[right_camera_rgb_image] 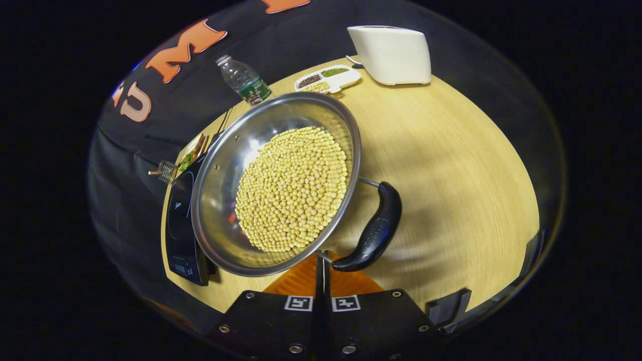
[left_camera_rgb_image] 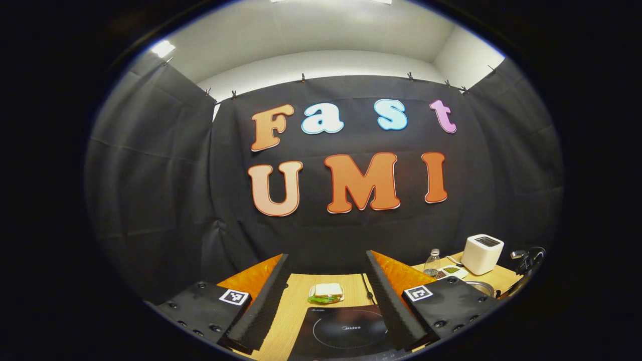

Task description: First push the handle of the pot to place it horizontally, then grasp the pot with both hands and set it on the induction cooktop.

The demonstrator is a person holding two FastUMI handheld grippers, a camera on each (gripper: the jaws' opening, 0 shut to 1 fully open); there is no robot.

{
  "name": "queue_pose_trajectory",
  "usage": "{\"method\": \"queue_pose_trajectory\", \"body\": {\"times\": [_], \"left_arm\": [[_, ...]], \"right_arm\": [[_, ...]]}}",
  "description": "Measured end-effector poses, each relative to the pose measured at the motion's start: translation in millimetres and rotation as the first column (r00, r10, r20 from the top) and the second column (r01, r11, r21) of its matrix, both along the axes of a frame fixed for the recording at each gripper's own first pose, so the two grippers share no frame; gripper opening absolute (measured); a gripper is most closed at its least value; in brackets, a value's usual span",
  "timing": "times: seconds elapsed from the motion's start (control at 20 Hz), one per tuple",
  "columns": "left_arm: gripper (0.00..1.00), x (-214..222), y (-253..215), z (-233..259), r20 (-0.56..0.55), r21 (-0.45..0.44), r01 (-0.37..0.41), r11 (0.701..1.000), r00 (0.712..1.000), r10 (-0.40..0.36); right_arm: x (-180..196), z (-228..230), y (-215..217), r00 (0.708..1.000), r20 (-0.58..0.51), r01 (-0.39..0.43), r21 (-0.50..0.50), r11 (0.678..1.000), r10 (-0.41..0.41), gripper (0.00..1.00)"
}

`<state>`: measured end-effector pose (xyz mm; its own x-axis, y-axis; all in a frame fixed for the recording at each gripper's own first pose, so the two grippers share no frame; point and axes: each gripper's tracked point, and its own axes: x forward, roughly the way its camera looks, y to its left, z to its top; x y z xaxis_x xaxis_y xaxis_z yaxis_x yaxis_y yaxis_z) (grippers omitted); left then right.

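The wooden table (right_camera_rgb_image: pixel 441 150) carries everything here. On it, in the right gripper view, sits the steel pot (right_camera_rgb_image: pixel 225 165), wide and shallow, with a thick layer of yellow beans (right_camera_rgb_image: pixel 293 188) across its bottom. The pot stands just right of the black induction cooktop (right_camera_rgb_image: pixel 180 220), its rim overlapping the cooktop's edge in this view; whether the two touch cannot be told. The pot's black handle (right_camera_rgb_image: pixel 373 228) hangs on wire brackets at the near right side of the rim, curving alongside it.

At the far edge of the table stands a white toaster (right_camera_rgb_image: pixel 391 52), and just left of it a small white divided tray (right_camera_rgb_image: pixel 328 78) of dark, green and pale grains. Further left is a clear plastic bottle (right_camera_rgb_image: pixel 244 80) with a green label. A sandwich (right_camera_rgb_image: pixel 193 150) on a plate shows beyond the cooktop.

The right gripper (right_camera_rgb_image: pixel 321 265) has its fingers pressed together with nothing between them, tips just beside the near end of the handle.

In the left gripper view, the left gripper (left_camera_rgb_image: pixel 326 281) is held above the cooktop (left_camera_rgb_image: pixel 346 331) with its fingers spread wide and empty, the sandwich (left_camera_rgb_image: pixel 327 293) between them farther off.
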<state>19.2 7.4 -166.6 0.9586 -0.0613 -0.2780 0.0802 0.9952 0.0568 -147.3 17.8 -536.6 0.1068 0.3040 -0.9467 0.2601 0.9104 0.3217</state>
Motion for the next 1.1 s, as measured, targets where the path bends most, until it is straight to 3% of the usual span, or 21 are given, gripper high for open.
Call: {"method": "queue_pose_trajectory", "body": {"times": [0.4,0.5,1.1], "left_arm": [[1.0,8.6,-20.7,3.0,0.005,-0.002,0.035,0.999,0.999,-0.035],[0.97,8.0,-24.8,3.8,0.005,-0.009,0.04,0.999,0.999,-0.04],[1.0,0.5,-11.4,-20.7,-0.058,-0.012,0.019,1.0,0.998,-0.019]], "right_arm": [[37.8,-8.7,-30.9,0.995,0.018,0.102,-0.025,0.994,-0.102,0.0],[46.1,-11.2,-34.5,0.993,0.008,0.121,-0.016,0.993,-0.121,0.0],[94.0,-28.6,-56.6,0.987,0.029,0.159,-0.078,0.984,-0.157,0.0]]}}
